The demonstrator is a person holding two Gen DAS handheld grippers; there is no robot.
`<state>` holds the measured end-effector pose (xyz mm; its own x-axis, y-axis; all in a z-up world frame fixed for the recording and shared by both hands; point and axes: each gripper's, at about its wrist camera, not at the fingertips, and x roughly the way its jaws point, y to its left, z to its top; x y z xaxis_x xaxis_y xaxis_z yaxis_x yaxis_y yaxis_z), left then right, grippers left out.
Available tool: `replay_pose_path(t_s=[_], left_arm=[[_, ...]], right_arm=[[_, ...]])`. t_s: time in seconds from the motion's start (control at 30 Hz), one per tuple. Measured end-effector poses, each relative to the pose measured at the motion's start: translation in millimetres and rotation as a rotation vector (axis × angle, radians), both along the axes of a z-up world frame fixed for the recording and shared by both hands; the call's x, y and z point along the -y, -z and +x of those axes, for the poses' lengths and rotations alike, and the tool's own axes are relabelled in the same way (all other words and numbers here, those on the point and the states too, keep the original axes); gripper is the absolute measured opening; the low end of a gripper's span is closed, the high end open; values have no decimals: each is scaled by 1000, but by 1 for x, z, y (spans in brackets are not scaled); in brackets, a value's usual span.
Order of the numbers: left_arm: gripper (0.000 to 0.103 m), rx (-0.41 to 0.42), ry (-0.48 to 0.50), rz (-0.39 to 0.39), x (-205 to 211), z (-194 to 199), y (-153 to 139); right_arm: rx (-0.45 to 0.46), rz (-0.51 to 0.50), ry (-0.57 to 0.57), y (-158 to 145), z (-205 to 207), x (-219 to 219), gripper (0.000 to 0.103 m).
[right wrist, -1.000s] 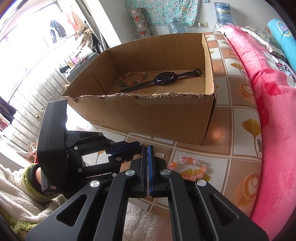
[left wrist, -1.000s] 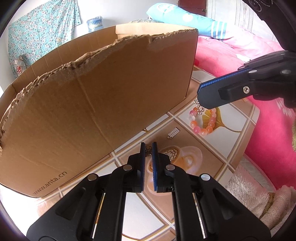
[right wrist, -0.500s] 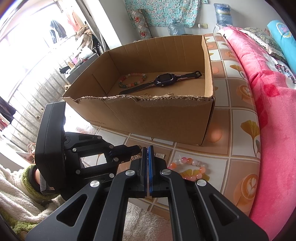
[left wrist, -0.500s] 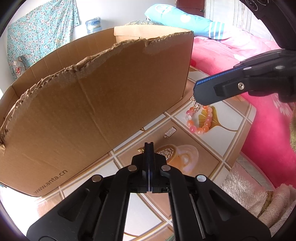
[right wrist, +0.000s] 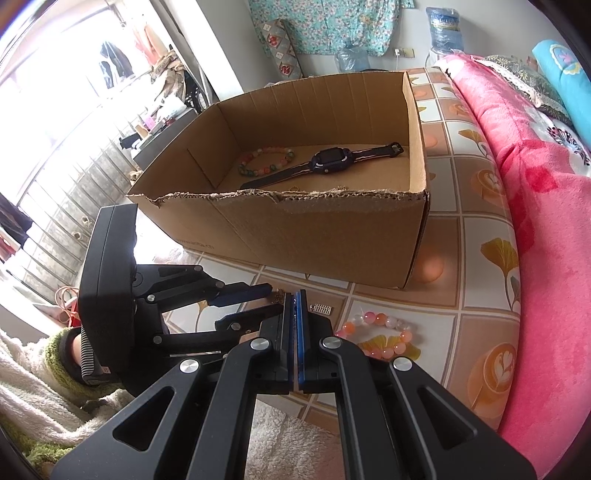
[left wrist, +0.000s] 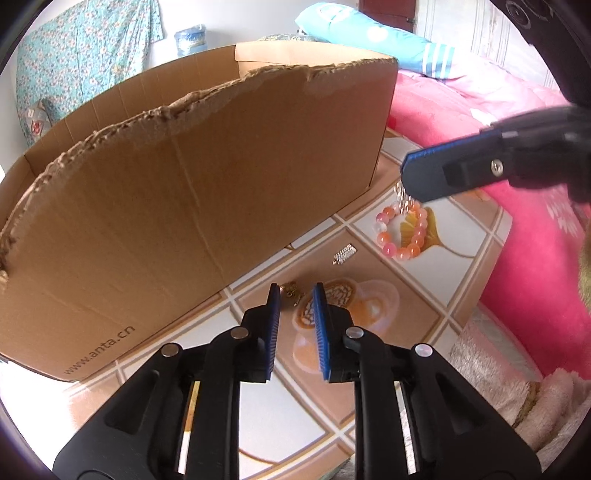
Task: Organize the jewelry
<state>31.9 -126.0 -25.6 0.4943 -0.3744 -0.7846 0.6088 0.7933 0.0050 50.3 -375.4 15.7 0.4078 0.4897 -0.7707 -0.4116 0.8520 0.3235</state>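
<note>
A cardboard box stands on the tiled floor and holds a dark watch and a green-pink bead bracelet. On the floor in front of it lie a small gold piece, a small silver piece and a pink-orange bead bracelet. My left gripper is open just above the gold piece, fingers either side. My right gripper is shut on a small silver dangling piece and holds it above the pink bracelet.
A pink blanket on a bed runs along the right. A fluffy white rug lies at the near edge. A water bottle and floral cloth stand by the far wall.
My left gripper shut half a second ago and has now opened again over the gold piece. My right gripper has risen a little with the silver piece.
</note>
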Motion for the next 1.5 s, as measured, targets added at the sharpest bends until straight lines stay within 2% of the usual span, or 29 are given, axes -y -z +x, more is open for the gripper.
replay_pose_path(t_s=[0.1,0.17,0.83,0.97,1.1,1.23,1.3,1.37,1.5], left_arm=[[16,15,0,12,4,1,1],[6,24,7,24,6,1,2],[6,29,16,13,-6,-9,-6],[6,43,24,-44,-16,-15,-28],[6,89,20,-136,-35,-17,-69],[6,136,-31,-195,-61,-3,-107],[6,126,-61,-219,-73,13,-118],[6,96,-99,-206,-81,34,-118],[6,-25,-171,-170,-91,77,-101]], right_arm=[[-4,3,0,1,0,0,1],[-4,5,0,2,0,0,1],[9,6,2,-2,-2,0,1],[44,24,-10,-18,-4,-2,1],[117,53,-46,-45,3,-10,1],[183,82,-96,-69,26,-19,1],[179,92,-112,-72,42,-23,1],[151,91,-121,-70,64,-28,1],[4,76,-137,-47,111,-36,1]])
